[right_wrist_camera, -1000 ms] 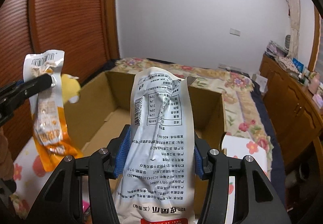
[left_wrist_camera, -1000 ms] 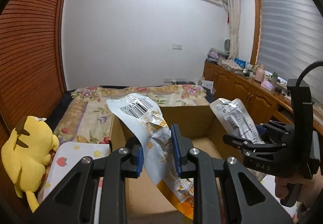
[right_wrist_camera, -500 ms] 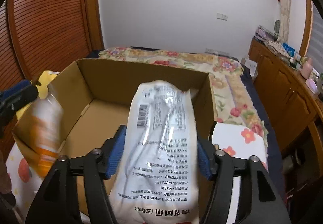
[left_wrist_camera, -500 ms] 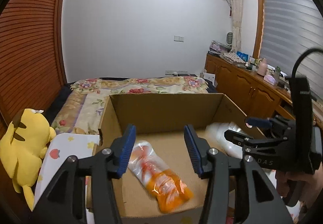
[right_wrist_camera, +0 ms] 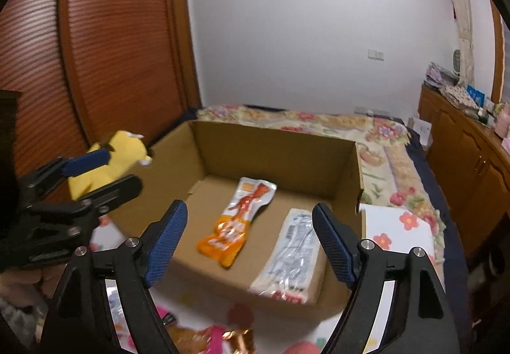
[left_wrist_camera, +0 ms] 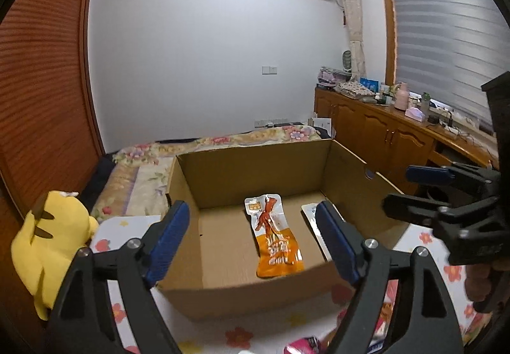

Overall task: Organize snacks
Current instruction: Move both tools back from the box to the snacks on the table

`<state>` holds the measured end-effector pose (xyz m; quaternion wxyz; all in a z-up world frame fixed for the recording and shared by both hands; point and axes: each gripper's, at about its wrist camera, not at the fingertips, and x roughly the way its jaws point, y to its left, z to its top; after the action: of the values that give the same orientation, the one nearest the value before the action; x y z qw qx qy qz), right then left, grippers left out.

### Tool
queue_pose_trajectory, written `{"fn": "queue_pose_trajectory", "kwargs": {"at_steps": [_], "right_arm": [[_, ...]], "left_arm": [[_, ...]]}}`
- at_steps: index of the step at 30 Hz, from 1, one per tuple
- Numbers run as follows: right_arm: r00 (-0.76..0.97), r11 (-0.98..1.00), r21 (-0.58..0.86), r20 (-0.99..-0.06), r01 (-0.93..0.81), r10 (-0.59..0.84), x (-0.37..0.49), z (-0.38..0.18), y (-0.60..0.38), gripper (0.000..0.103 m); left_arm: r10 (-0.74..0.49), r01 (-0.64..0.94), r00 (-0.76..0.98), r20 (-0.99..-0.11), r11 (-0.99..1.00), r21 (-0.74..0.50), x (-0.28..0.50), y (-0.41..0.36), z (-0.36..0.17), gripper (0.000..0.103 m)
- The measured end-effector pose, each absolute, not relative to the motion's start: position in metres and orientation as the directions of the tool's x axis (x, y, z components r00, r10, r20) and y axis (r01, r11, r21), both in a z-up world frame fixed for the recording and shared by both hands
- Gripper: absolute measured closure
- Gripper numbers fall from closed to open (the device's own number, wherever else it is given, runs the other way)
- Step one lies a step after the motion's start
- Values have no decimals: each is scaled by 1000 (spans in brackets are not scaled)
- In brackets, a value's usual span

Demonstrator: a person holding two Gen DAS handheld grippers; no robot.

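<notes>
Both tools hover over the cardboard box (right_wrist_camera: 280, 156) with jaws spread wide and empty: the left gripper (left_wrist_camera: 251, 236) at its 7 o'clock edge, the right gripper (right_wrist_camera: 248, 239) at 5 o'clock. Inside, the orange snack pouch (right_wrist_camera: 237, 220) lies flat at centre. The silver snack pouch (right_wrist_camera: 291, 255) lies beside it toward 3 o'clock, apparently laid parallel to save floor space. More wrappers (right_wrist_camera: 216, 338) wait outside at 6 o'clock.

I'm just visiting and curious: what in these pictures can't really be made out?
- White snack pack: left wrist view, mostly hidden behind the left tool's finger.
- Pink and gold wrappers: right wrist view, blurred and cut off by the bottom edge.
- Print on the orange snack pack: too small, blurred.
</notes>
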<state>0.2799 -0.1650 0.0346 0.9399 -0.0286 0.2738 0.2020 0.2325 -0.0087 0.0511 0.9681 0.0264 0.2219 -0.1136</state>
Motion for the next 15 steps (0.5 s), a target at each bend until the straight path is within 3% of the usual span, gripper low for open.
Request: {"fn": "queue_pose_trajectory", "kwargs": {"at_steps": [3,15], "right_arm": [[775,913,56,-510,-404,374,256,35,-171,21],[741,912,77,-558,-402,374,187,-11,-195,21]], "left_arm": [[-220,245,880,-420,969,6,215,-5,52,13],[-218,226,837,-502,973,-46,172,22,5,12]]}}
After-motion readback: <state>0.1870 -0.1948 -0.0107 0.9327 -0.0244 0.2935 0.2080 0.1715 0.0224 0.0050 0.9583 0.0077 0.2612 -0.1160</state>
